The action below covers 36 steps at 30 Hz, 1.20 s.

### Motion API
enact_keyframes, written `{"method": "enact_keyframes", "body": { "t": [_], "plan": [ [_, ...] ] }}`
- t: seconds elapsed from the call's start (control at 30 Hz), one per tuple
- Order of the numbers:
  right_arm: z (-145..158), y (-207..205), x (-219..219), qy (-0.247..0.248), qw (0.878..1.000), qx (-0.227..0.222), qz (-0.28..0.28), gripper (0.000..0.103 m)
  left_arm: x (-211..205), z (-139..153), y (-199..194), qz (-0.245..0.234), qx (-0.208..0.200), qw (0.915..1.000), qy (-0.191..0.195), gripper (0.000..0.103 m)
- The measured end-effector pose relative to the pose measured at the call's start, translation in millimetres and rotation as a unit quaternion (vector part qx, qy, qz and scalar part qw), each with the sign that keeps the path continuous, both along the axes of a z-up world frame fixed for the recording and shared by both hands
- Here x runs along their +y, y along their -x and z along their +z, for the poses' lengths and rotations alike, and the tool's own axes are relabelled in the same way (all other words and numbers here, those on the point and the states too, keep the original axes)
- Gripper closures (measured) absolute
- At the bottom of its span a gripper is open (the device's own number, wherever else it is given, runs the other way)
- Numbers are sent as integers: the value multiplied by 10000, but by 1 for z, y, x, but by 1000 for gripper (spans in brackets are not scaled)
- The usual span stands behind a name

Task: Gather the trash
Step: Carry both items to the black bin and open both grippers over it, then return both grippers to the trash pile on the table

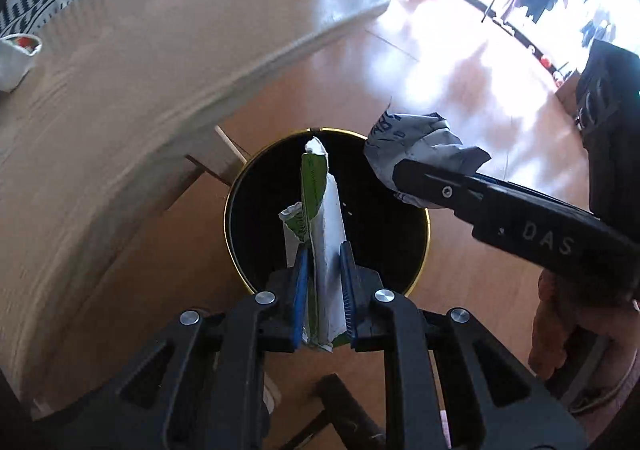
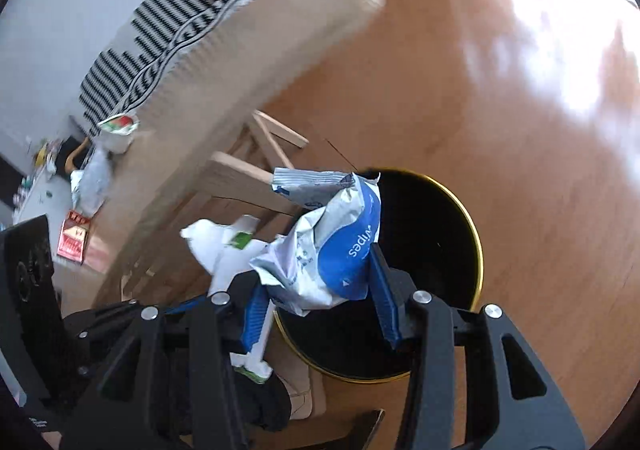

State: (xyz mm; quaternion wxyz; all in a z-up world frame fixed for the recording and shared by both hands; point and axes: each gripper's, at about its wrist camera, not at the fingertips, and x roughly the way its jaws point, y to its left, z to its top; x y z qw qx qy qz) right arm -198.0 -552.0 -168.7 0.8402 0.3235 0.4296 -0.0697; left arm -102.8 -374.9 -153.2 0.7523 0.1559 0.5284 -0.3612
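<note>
A black bin with a gold rim (image 1: 427,234) stands on the wooden floor beside the table. My left gripper (image 1: 324,250) is shut on a green-and-white wrapper (image 1: 320,189), which sticks up over the bin's mouth. From the right, my right gripper (image 1: 400,173) comes in shut on a crumpled blue-and-white wipes packet (image 1: 416,145) above the bin's far right rim. The right wrist view shows the wipes packet (image 2: 340,246) squeezed in that gripper (image 2: 320,270), with the bin (image 2: 476,234) just beyond. The green-and-white wrapper (image 2: 224,246) is to its left.
A pale wooden table (image 1: 160,49) curves along the left, its legs (image 2: 244,173) close to the bin. On it sit a white cup (image 2: 118,133), a clear plastic bag (image 2: 94,177) and a red packet (image 2: 72,240). A hand (image 1: 560,330) grips the right tool. Sunlit floor lies right.
</note>
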Motion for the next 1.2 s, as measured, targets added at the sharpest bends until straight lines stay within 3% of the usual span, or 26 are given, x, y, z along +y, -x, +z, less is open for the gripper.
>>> {"method": "enact_keyframes", "body": {
  "t": [0.2, 0.3, 0.33, 0.37, 0.4, 0.43, 0.5, 0.57, 0.7, 0.83, 0.9, 1.0, 1.07, 1.2],
  "plan": [
    [-14, -8, -6, -125, 9999, 100, 18, 58, -19, -17, -3, -65, 106, 9999, -1, 89],
    [-13, -3, -17, -178, 9997, 122, -135, 55, -23, -12, 9, -168, -238, 9996, 23, 76],
    [-12, -3, -20, -223, 9995, 119, -200, 49, -17, -12, 19, -216, -289, 9993, 38, 51],
    [-10, -4, -22, -269, 9994, 86, -215, 41, -16, -9, 24, -271, -297, 9992, 74, 5],
    [-8, -4, -25, -289, 9992, 81, -251, 18, -19, -11, 25, -410, -231, 9989, 47, 7],
    [-4, -3, -29, -270, 9992, 48, -301, 7, -22, -12, 27, -552, -149, 9984, -55, 6],
    [6, 0, -34, -134, 9988, -68, -472, 7, -22, -7, 28, -634, -221, 9977, -1, 6],
    [19, 6, -39, 85, 9970, -251, -728, 7, -17, 8, 27, -523, -564, 9969, 177, 6],
    [57, 21, -36, 872, 9853, -905, -1156, 7, 7, 58, 17, -368, -974, 9928, 600, 6],
    [96, 9, -10, 1339, 9779, -1332, -893, 7, 74, 131, -4, 412, -1710, 9789, 1041, 6],
    [114, -4, 10, 1478, 9758, -1495, -604, 7, 112, 156, -17, 866, -1995, 9700, 1083, 6],
    [140, -33, 49, 1740, 9697, -1713, -94, 7, 178, 178, -32, 1629, -2353, 9544, 852, 6],
    [153, -55, 75, 1795, 9661, -1847, 192, 7, 222, 171, -47, 2096, -2440, 9461, 391, 6],
    [175, -110, 136, 1898, 9581, -1990, 795, 7, 273, 152, -62, 2501, -2198, 9429, -101, 6]
  ]
}}
